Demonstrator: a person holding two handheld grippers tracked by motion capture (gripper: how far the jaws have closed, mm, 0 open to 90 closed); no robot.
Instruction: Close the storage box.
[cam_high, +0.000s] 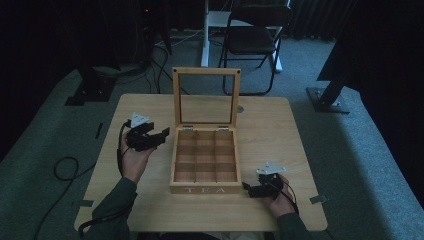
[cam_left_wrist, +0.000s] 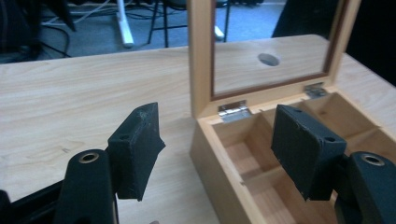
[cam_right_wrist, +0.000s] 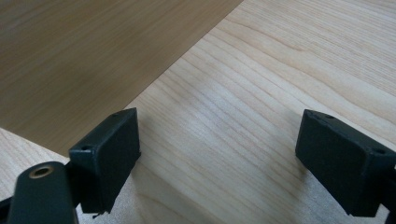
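The tea box (cam_high: 205, 162) is sitting in the middle of the table (cam_high: 265, 135), its front with the word TEA facing six o'clock and its glass lid (cam_high: 206, 97) standing upright at twelve o'clock. It is pale wood, nearly square, with empty compartments inside. The table is light wood on grey carpet; a dark chair (cam_high: 255, 35) is standing at twelve o'clock. The left claw (cam_high: 159, 137), at nine o'clock, is gaping wide and holding nothing. The right claw (cam_high: 247, 189), at four o'clock, is also spread apart, empty.
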